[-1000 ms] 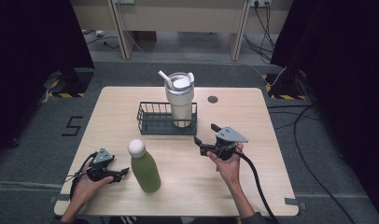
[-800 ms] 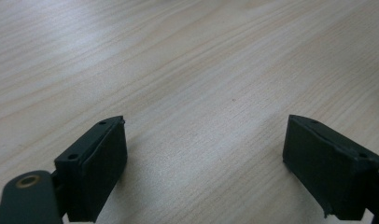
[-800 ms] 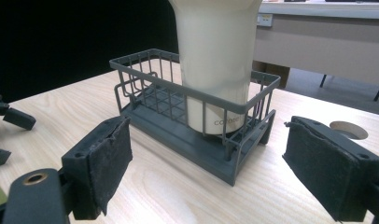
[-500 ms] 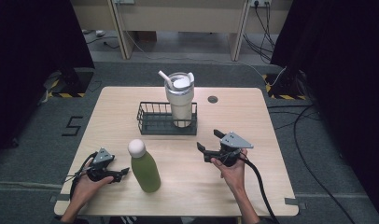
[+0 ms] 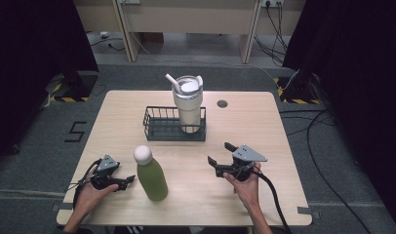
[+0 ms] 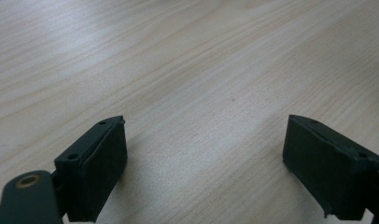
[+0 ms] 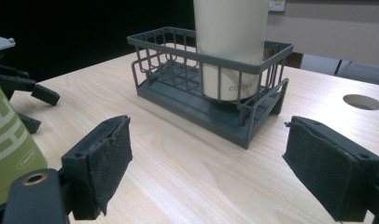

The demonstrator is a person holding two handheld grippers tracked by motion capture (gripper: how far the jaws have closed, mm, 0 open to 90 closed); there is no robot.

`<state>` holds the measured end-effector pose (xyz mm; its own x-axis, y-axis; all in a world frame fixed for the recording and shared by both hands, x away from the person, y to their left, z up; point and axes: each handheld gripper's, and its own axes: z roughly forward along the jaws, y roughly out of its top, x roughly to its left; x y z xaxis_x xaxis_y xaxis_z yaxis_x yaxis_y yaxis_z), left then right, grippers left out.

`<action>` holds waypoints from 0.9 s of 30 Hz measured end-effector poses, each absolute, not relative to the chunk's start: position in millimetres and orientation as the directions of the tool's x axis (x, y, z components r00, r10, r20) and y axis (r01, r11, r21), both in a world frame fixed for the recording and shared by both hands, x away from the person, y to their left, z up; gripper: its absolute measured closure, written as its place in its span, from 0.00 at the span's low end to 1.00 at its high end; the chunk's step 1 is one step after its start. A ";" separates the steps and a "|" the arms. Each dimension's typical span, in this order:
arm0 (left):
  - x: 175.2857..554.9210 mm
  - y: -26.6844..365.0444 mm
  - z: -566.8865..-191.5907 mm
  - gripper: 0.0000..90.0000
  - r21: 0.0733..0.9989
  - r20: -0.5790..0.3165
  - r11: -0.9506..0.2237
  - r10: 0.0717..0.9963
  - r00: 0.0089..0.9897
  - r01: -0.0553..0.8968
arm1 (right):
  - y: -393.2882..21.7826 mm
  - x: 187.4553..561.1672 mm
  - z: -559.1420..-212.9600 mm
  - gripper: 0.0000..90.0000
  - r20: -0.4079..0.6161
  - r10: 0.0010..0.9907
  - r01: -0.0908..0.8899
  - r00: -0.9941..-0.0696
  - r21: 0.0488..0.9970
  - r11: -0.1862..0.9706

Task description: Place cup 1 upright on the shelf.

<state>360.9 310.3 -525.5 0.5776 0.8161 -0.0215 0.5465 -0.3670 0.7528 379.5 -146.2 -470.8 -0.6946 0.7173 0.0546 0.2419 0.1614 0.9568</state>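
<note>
Flanking green bottle (image 5: 151, 174), both tools gaping.

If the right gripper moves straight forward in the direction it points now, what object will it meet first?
Probably the wire basket holding the cream tumbler. It lies dead ahead between the open jaws of the right gripper. The green bottle stays off to the side, though depth is hard to judge.

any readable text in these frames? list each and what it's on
"5": dark mark on the floor left of the table.
"co…": small grey print low on the tumbler, the rest cut off by the basket wires.
White letters and a small oval logo on the green bottle: cropped, too blurred to read.
</note>
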 end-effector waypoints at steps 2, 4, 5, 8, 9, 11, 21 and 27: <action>360.9 310.3 -525.6 0.14 0.753 -0.022 -0.366 0.816 0.578 0.546 | -146.4 378.5 -471.2 0.17 0.056 0.716 0.245 -0.696 0.956 0.163; 360.9 310.3 -525.5 0.15 0.753 -0.022 -0.367 0.816 0.577 0.546 | -146.8 376.6 -472.1 0.17 0.051 0.713 0.243 -0.699 0.955 0.169; 360.9 310.3 -525.5 0.15 0.753 -0.022 -0.367 0.816 0.577 0.547 | -147.1 376.0 -472.6 0.17 0.049 0.712 0.243 -0.701 0.954 0.173; 360.9 310.3 -525.6 0.15 0.753 -0.022 -0.366 0.816 0.577 0.547 | -147.9 374.2 -475.3 0.17 0.058 0.708 0.254 -0.704 0.951 0.175; 360.9 310.4 -525.5 0.15 0.753 -0.021 -0.367 0.816 0.578 0.546 | -148.1 373.7 -476.1 0.17 0.058 0.708 0.256 -0.704 0.950 0.178; 360.9 310.3 -525.6 0.15 0.754 -0.022 -0.367 0.816 0.578 0.546 | -148.9 372.2 -478.4 0.17 0.057 0.704 0.263 -0.708 0.946 0.188; 360.2 310.9 -525.4 0.15 0.752 -0.022 -0.368 0.814 0.580 0.546 | -150.3 362.6 -485.6 0.17 0.024 0.696 0.272 -0.718 0.930 0.249; 360.2 310.8 -525.4 0.15 0.752 -0.023 -0.367 0.815 0.579 0.547 | -156.1 356.4 -490.7 0.17 0.010 0.694 0.279 -0.720 0.920 0.275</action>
<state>360.2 310.8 -525.4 0.5790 0.8150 -0.0226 0.5467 -0.3675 0.7524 356.4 -156.1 -490.7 -0.7197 0.6942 0.0101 0.2786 0.2755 0.9201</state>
